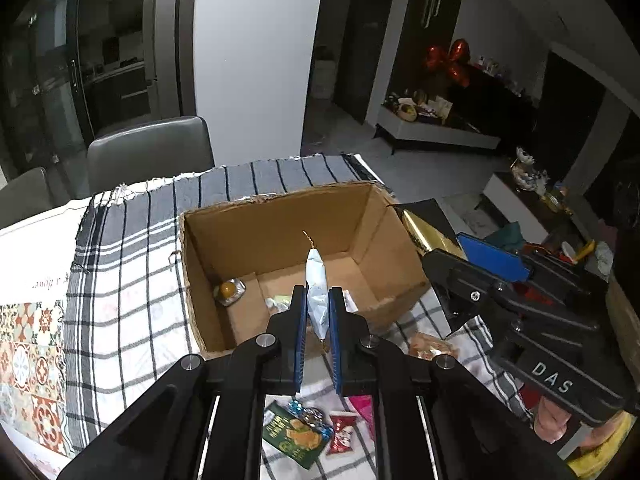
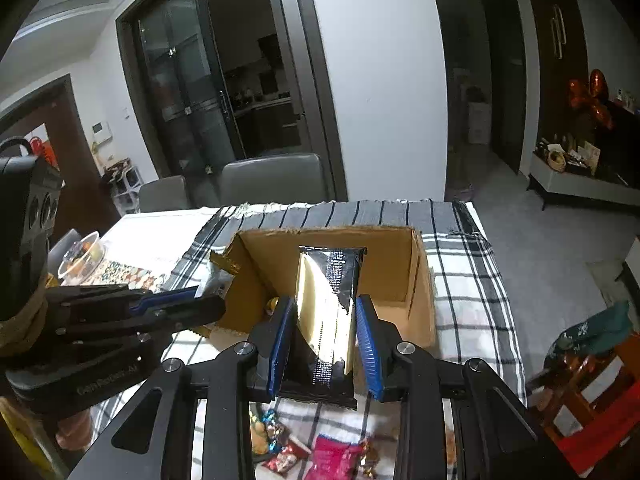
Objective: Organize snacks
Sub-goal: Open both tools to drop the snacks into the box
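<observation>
An open cardboard box [image 1: 280,224] stands on the checked cloth; it also shows in the right wrist view [image 2: 400,256]. My left gripper [image 1: 318,296] is shut on a pale blue-white snack packet [image 1: 317,292], held edge-on above the box's near side. My right gripper [image 2: 323,308] is shut on a black and gold snack packet [image 2: 326,304], held over the box's near edge; the packet's end shows in the left wrist view [image 1: 424,232]. A small wrapped sweet [image 1: 229,290] and another snack [image 1: 278,302] lie inside the box.
Loose snacks lie on the cloth near me: a green packet [image 1: 294,436], a red one [image 1: 342,432], a pink one [image 2: 334,456]. A clear bowl [image 2: 82,258] stands at the left. Grey chairs [image 1: 148,152] stand behind the table. The table's right edge drops to the floor.
</observation>
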The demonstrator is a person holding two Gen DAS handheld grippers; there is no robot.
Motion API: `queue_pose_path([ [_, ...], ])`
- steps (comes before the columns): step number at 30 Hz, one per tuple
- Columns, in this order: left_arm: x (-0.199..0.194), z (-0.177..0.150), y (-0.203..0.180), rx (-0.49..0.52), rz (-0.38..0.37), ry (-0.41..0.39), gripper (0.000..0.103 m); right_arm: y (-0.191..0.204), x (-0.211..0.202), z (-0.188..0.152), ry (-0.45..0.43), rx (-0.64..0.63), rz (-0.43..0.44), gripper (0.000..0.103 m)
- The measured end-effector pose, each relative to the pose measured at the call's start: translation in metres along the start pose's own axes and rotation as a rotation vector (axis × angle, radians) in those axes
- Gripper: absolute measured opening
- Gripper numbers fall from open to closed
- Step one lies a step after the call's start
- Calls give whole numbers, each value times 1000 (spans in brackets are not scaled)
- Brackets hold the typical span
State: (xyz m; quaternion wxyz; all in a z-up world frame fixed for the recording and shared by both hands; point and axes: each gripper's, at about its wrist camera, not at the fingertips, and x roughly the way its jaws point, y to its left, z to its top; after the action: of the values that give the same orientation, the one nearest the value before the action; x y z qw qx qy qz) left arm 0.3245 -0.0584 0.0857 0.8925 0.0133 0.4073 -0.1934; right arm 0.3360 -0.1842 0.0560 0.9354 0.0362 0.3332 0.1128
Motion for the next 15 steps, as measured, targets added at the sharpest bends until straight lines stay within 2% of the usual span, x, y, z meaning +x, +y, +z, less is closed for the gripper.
queue_pose_path([
  [3, 5, 7, 6, -1, 5, -3, 12, -6, 14, 7, 16, 40, 20, 33],
  [7, 11, 15, 14, -14, 9, -10, 13, -7, 31, 12, 33, 41, 7, 33],
  [9, 15, 18, 15, -11, 21, -13, 20, -9, 39, 15, 37, 46, -1, 34],
  [12, 17, 19, 16, -4, 26, -15, 34, -12, 43, 16, 40, 55, -31, 51],
  [15, 10, 13, 16, 4, 33, -35, 35, -13, 38, 13, 30, 47, -48, 53],
])
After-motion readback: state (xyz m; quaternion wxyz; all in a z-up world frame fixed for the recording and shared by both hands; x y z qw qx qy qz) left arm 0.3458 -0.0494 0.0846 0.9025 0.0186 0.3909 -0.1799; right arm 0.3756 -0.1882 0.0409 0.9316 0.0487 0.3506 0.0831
